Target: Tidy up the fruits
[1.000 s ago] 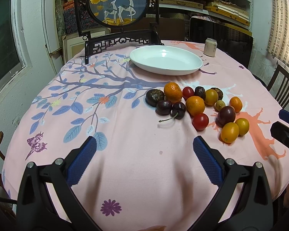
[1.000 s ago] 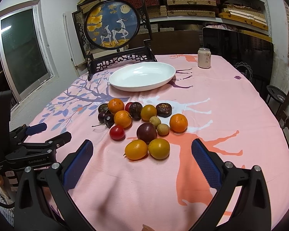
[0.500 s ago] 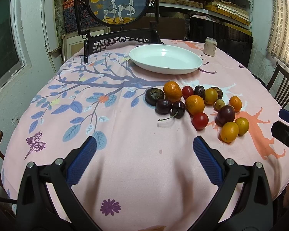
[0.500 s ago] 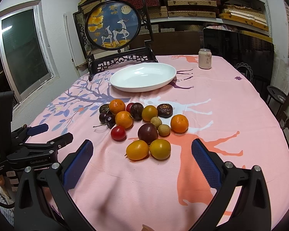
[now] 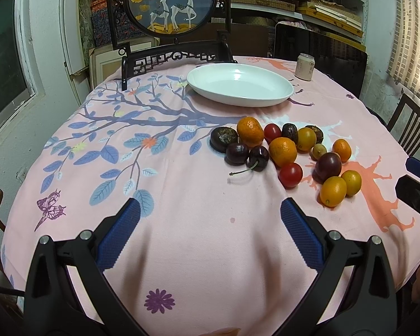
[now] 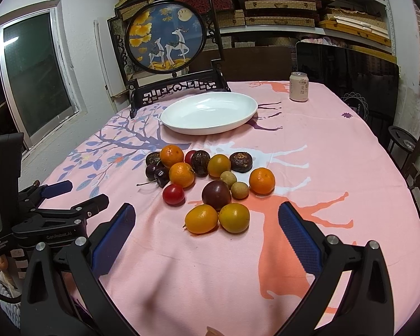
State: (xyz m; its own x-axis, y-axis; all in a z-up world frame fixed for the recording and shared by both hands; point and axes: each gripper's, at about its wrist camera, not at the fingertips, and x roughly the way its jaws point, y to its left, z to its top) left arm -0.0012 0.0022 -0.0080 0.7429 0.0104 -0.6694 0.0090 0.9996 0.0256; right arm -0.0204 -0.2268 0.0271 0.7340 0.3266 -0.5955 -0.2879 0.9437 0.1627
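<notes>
A cluster of small fruits point(image 5: 285, 151) lies on the pink tablecloth: oranges, cherries, red tomatoes, dark plums, yellow kumquats; it also shows in the right wrist view point(image 6: 210, 182). An empty white oval plate point(image 5: 239, 85) point(image 6: 210, 113) sits behind them. My left gripper point(image 5: 210, 221) is open and empty, near the table's front, left of the fruits. My right gripper point(image 6: 205, 221) is open and empty, just in front of two yellow kumquats point(image 6: 218, 218).
A drink can point(image 5: 305, 66) point(image 6: 299, 86) stands at the back right. A dark framed deer screen point(image 5: 172, 2) point(image 6: 165, 39) stands at the back edge. Chairs point(image 5: 408, 128) stand to the right. The left gripper's body point(image 6: 42, 215) shows at the left of the right wrist view.
Both grippers have drifted very slightly; the fruits and plate have not moved. Both stay open.
</notes>
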